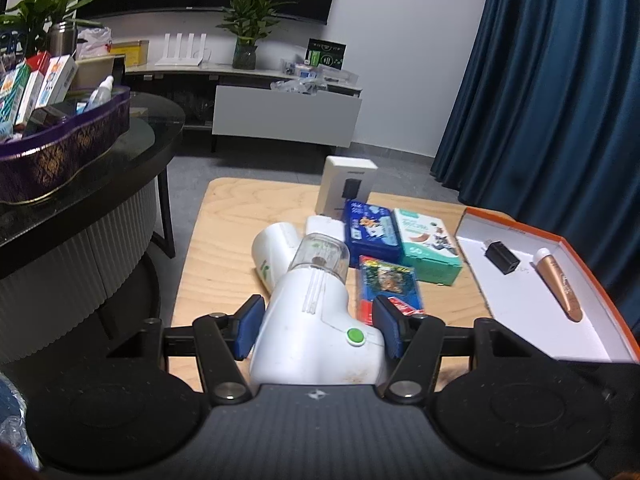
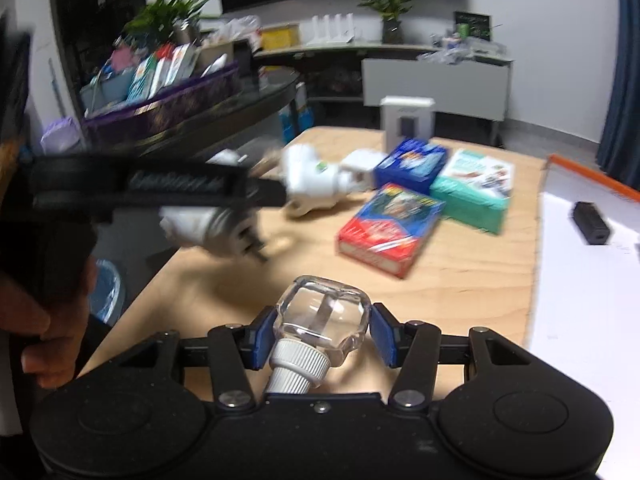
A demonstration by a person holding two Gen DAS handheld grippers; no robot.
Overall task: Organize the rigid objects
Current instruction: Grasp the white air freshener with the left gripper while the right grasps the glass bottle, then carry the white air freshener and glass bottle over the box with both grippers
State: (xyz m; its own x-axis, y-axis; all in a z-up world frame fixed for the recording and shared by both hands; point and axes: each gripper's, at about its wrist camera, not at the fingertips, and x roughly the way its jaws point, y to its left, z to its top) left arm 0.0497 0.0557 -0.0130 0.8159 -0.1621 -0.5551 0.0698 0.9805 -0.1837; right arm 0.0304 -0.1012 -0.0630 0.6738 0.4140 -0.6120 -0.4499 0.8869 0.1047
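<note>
My left gripper (image 1: 316, 328) is shut on a white handheld device (image 1: 316, 328) with a green button and a clear cap, held above the wooden table (image 1: 224, 256). In the right wrist view it appears blurred at the left (image 2: 208, 228). My right gripper (image 2: 320, 340) is shut on a clear glass bottle with a ribbed white collar (image 2: 322, 320), held low over the table's near edge. A white bottle (image 1: 274, 252) lies on the table behind the device.
Blue (image 1: 370, 234), teal (image 1: 428, 248) and red (image 2: 390, 226) boxes lie mid-table, with a white box (image 1: 346, 188) upright behind. An orange-rimmed open box (image 1: 536, 300) at right holds a black adapter (image 1: 502, 258) and a copper tube (image 1: 560, 286). A purple basket (image 1: 60, 152) sits on the dark counter at left.
</note>
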